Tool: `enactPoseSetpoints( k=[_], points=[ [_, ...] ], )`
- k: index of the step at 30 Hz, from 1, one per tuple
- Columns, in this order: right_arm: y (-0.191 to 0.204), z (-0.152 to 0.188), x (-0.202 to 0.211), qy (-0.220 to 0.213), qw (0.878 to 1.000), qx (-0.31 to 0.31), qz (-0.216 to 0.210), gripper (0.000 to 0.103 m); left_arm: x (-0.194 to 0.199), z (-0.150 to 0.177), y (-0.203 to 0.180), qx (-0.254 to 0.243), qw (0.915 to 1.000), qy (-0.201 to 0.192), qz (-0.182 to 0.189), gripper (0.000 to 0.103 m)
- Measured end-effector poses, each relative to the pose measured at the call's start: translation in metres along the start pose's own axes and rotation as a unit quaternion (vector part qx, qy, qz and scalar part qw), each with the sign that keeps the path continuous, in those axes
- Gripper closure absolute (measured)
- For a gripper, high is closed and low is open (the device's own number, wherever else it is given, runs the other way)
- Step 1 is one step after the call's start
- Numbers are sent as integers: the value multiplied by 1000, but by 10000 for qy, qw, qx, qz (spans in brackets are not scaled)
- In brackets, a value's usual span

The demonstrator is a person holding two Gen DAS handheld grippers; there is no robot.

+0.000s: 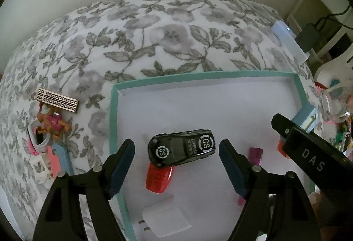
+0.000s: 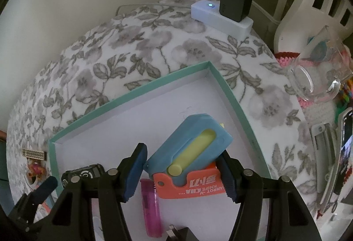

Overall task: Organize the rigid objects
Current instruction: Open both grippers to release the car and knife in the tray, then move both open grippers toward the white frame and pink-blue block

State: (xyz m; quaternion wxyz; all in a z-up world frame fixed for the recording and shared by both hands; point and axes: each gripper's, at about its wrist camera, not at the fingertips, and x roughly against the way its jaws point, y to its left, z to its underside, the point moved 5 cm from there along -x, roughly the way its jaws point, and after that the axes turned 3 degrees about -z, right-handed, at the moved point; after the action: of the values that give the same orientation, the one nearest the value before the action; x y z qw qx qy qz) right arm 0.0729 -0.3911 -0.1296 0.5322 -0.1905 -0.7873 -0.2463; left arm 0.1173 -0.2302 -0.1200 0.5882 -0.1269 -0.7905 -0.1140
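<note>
On the left part of the flower-patterned desk (image 1: 167,42) lie a patterned metal bar (image 1: 57,100), a small orange and pink figure (image 1: 53,123) and pink and blue strips (image 1: 57,160), all outside the teal-rimmed box (image 1: 113,122). Inside the box, near its left wall, a black toy car (image 1: 181,148) rests partly on a red oval piece (image 1: 158,177), with a white plug (image 1: 166,220) closer to the camera. The left gripper (image 1: 176,160) hangs over the car with its jaws spread wide, the pads clear of it on both sides. Further right in the box lies a pink lighter (image 2: 151,210). The right gripper (image 2: 183,172) pinches a blue and yellow utility knife (image 2: 189,146), which overlaps an orange knife (image 2: 194,185). Beyond the box's right wall, a white power strip (image 2: 220,16) with a black adapter (image 2: 236,0) sits at the desk's far right corner, and a glass cup (image 2: 317,69) stands off the right edge.
</note>
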Motion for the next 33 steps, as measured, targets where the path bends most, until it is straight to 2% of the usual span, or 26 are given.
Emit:
enactPoseSetpoints(
  k=[3,5,13,14,15,17,24,27,33],
  points=[
    [1,1,2,8,10000,38,3,35,3,0,6,62,10000,2,-3,23],
    [2,1,5,-26,10000,59,30,28,4,-1,10,111,9999,12,-27,23],
    [13,1,24,-183,9998,124,23,28,12,-6,37,425,9991,-17,-35,23],
    [15,1,26,-207,9997,138,20,24,15,-7,44,498,9987,-50,-45,22],
    [17,1,28,-228,9996,146,16,14,16,-8,48,544,9985,-69,-61,17],
    [23,2,31,-281,9995,168,-26,6,21,-10,62,700,9974,-128,-143,3],
    [53,7,36,-322,9986,396,-167,5,30,-12,107,1123,9928,-281,-293,3],
    [74,11,39,-349,9973,620,-192,0,33,-10,128,1278,9906,-307,-379,3],
    [118,21,46,-391,9928,1061,-398,0,42,-2,176,1681,9842,-331,-445,3]
  ],
)
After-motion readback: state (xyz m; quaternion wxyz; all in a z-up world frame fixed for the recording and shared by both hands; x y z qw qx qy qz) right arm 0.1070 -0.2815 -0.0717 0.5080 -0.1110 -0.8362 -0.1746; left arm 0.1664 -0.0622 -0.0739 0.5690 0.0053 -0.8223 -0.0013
